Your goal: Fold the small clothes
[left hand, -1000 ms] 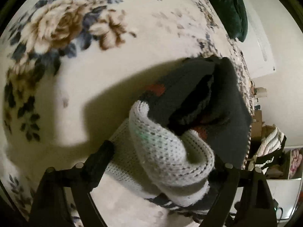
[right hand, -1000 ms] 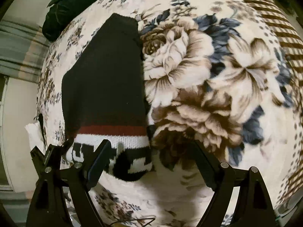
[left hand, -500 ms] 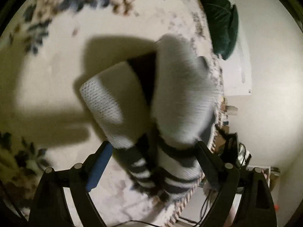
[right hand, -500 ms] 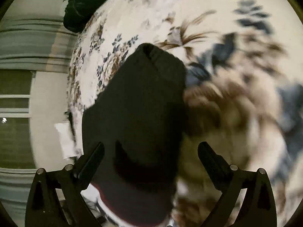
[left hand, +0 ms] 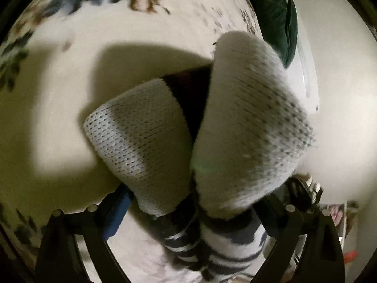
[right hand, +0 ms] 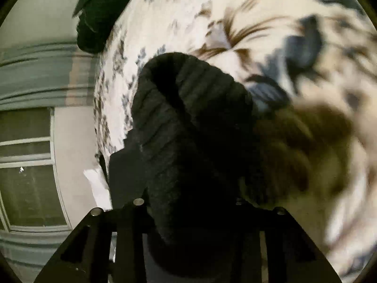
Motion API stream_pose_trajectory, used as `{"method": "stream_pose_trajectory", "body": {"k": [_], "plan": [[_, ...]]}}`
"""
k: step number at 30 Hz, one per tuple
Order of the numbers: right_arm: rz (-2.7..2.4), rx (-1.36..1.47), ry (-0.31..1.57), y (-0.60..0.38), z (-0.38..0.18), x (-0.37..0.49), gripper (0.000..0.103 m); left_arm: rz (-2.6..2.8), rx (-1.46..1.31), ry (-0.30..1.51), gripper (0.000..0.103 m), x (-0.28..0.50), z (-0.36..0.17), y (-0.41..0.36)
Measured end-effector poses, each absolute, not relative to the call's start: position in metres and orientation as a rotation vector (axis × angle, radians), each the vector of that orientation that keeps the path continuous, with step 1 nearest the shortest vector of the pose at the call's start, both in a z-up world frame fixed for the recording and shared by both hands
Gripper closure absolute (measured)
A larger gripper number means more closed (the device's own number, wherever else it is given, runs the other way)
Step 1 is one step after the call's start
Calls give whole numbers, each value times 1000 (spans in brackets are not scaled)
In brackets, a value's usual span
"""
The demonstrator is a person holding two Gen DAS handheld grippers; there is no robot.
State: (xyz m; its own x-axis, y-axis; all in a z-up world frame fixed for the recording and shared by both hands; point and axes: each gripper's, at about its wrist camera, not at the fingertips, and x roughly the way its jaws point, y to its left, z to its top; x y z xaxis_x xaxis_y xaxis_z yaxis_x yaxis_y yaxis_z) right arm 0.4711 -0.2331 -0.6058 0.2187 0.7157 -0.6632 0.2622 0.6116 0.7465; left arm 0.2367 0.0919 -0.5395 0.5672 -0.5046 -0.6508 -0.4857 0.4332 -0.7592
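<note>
A small knit garment, white, black and striped, hangs above the floral blanket. In the left wrist view its white knit folds point(left hand: 223, 129) bulge between my left gripper's fingers point(left hand: 190, 214), with striped fabric point(left hand: 212, 254) bunched at the jaws. The left fingers stand fairly wide around the bunched cloth. In the right wrist view my right gripper point(right hand: 190, 210) is shut on the garment's black ribbed part point(right hand: 188, 129), which rises lifted from the closed jaws. The fingertips are hidden under the cloth.
The floral blanket point(left hand: 70, 59) covers the bed and also shows in the right wrist view point(right hand: 306, 47). A dark green cushion point(left hand: 275, 16) lies at the far end, also seen in the right wrist view point(right hand: 101, 11). A window point(right hand: 26, 165) and wall are at the left.
The right gripper has closed on the black part of the garment. Both grippers have lifted the garment off the blanket; the white folds now hang up in front of the left camera.
</note>
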Motion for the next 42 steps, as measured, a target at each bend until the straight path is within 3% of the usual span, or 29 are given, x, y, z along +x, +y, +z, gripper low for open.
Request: {"method": "stream_pose_trajectory", "body": {"k": [5, 10, 12, 15, 17, 19, 22, 26, 27, 28, 29, 31, 33, 34, 35, 36, 42], "plan": [[235, 1091, 1267, -281, -580, 369, 69, -180, -976, 1135, 7, 276, -528, 87], [29, 1295, 1316, -306, -573, 202, 70, -423, -695, 1257, 7, 313, -513, 55], [1, 1313, 1378, -298, -586, 173, 61, -449, -629, 1292, 7, 316, -506, 51], [-33, 1188, 1462, -305, -583, 177, 53, -438, -620, 1311, 7, 307, -487, 57], [-26, 1050, 1483, -315, -560, 185, 51, -410, -621, 1283, 7, 294, -470, 63], [-46, 899, 1464, -325, -531, 196, 42, -396, -612, 1232, 7, 286, -451, 64], [21, 720, 1406, -324, -493, 236, 41, -390, -576, 1180, 7, 290, -433, 50], [151, 621, 1353, -312, -495, 301, 41, -369, -496, 1212, 9, 335, -463, 15], [176, 610, 1359, -305, -507, 326, 41, -376, -490, 1220, 15, 345, -471, 9], [192, 596, 1363, -302, -518, 346, 41, -390, -502, 1216, 48, 347, -475, 8], [218, 571, 1377, -296, -530, 364, 41, -389, -513, 1219, 62, 348, -479, 9], [274, 566, 1440, -283, -560, 393, 41, -373, -521, 1205, 71, 348, -478, 11], [284, 561, 1484, -269, -580, 406, 40, -337, -507, 1190, 74, 347, -475, 16], [284, 551, 1477, -264, -583, 409, 43, -310, -504, 1196, 75, 346, -475, 20], [287, 550, 1454, -262, -584, 408, 74, -288, -508, 1198, 75, 345, -477, 25], [301, 555, 1424, -263, -579, 404, 83, -274, -515, 1200, 76, 344, -480, 30], [301, 481, 1302, -254, -523, 379, 86, -242, -593, 1227, 72, 354, -502, 49]]}}
